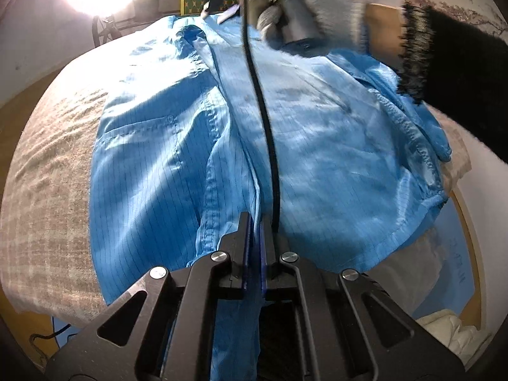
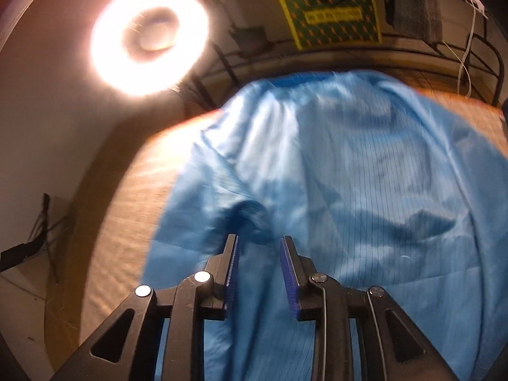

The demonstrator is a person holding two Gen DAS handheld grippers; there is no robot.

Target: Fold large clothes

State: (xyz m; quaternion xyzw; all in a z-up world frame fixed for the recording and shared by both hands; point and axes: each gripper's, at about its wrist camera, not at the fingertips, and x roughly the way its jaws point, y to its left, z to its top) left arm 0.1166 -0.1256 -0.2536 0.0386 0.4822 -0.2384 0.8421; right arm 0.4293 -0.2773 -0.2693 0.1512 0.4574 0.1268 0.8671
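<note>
The blue pinstriped work coat (image 1: 222, 133) lies spread over the beige checked table cover (image 1: 47, 165), its hem pinched at six o'clock by the clamped left gripper (image 1: 256, 222), while the right gripper (image 2: 258, 244) hovers narrowly parted, empty, above the cloth.

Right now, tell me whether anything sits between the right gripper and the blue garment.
Nothing visible does. The right gripper hovers directly over the blue garment, jaws apart with only bare fabric showing between them. The left gripper is already shut on a fold of the same garment, and a black cable trails across the cloth.
</note>
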